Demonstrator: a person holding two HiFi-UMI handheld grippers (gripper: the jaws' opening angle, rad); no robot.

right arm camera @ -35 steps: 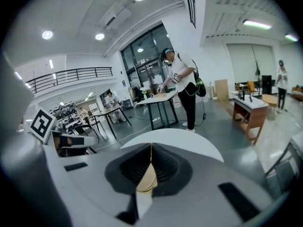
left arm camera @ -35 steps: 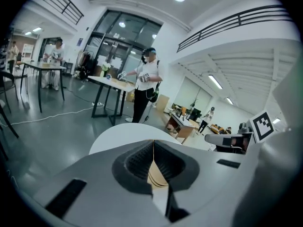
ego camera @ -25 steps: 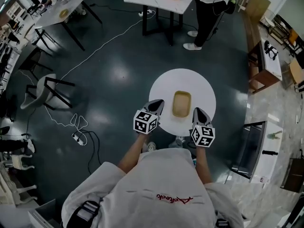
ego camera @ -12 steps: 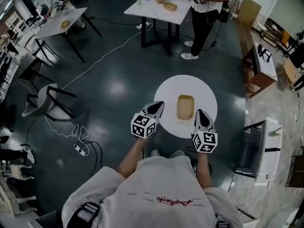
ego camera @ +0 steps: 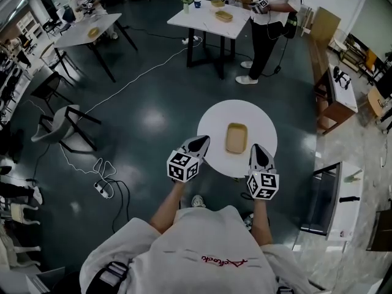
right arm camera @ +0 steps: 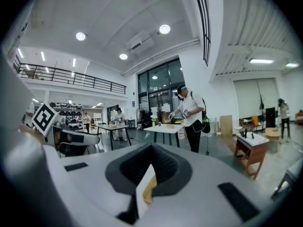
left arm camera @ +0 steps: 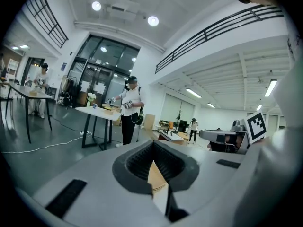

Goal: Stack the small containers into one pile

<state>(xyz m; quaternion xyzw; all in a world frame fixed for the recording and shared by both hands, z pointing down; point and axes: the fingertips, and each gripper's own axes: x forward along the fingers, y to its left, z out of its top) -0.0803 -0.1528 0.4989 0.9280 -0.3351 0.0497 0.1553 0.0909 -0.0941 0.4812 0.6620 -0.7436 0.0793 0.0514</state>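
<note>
Head view: looks steeply down on a round white table (ego camera: 213,125), with a gripper poised at each near side of it.
Small containers (ego camera: 236,138): sit near the middle of the table as one tan, shallow, round-cornered shape; a single tray or a nested pile, not tellable from above.
Left gripper (ego camera: 200,141): closed tight on nothing, tips over the table's near left edge, apart from the containers and off to their left.
Right gripper (ego camera: 258,149): likewise shut and empty, tips over the near right edge, near the containers' near right corner without touching.
Left gripper view: catches a sliver of tan through the slit under the closed pads, with faint layered lines that may be nested rims.
Right gripper view: catches the same tan edge beyond its shut pads, nothing clamped.
Handling: probably light and stiff, thin-walled, of wood or pressed fibre by the look; unlikely to break, but apt to slide on the smooth tabletop if nudged.
Where to hold: best pinched on a long side rim, one pad inside the wall and one outside, after opening up first.
Position: lie between the two grippers and ahead of both sets of tips, within easy reach of either.
</note>
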